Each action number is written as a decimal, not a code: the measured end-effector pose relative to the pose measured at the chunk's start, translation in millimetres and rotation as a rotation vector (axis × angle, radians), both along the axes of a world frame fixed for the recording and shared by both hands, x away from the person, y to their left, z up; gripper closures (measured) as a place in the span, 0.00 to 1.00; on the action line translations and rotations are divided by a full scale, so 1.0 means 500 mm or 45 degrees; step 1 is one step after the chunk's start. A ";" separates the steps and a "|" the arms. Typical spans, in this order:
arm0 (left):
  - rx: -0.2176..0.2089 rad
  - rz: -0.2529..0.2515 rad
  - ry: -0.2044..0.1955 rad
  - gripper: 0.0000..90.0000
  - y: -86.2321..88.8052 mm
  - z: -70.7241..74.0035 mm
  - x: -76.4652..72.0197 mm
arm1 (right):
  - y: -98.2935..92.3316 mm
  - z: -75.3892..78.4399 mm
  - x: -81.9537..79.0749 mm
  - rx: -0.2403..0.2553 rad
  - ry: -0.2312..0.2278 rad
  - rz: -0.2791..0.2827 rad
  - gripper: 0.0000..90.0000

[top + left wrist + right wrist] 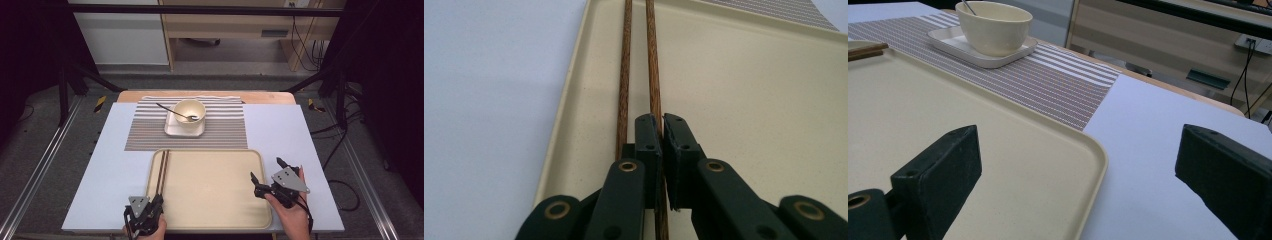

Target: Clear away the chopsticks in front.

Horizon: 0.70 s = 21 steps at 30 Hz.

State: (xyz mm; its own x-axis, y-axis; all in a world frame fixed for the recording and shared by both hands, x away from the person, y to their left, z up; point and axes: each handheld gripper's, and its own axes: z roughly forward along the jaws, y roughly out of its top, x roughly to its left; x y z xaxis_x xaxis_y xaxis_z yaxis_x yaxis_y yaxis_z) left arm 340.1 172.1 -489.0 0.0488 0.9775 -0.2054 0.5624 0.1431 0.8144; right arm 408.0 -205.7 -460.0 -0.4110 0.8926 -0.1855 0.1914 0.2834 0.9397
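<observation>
On the left edge of the beige tray [210,200], two brown wooden chopsticks [624,75] lie side by side. At their near ends the left gripper [662,131] has its jaws pinched on the right-hand chopstick [653,65]. Over the tray's right rim the right gripper [267,171] hovers with jaws wide apart, gripping nothing. Beyond, a cream bowl [189,112] with a spoon [175,113] sits on a square plate [172,129] atop a striped placemat [225,127]. No readable writing appears anywhere.
</observation>
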 end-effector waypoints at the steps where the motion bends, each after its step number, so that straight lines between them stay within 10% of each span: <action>1: -0.002 0.001 0.001 0.95 0.001 0.000 0.000 | 0.000 0.000 0.000 0.000 0.000 0.000 0.05; 21: 0.005 0.008 0.012 0.95 0.002 -0.007 0.002 | 0.001 -0.001 0.000 -0.001 0.003 0.010 0.05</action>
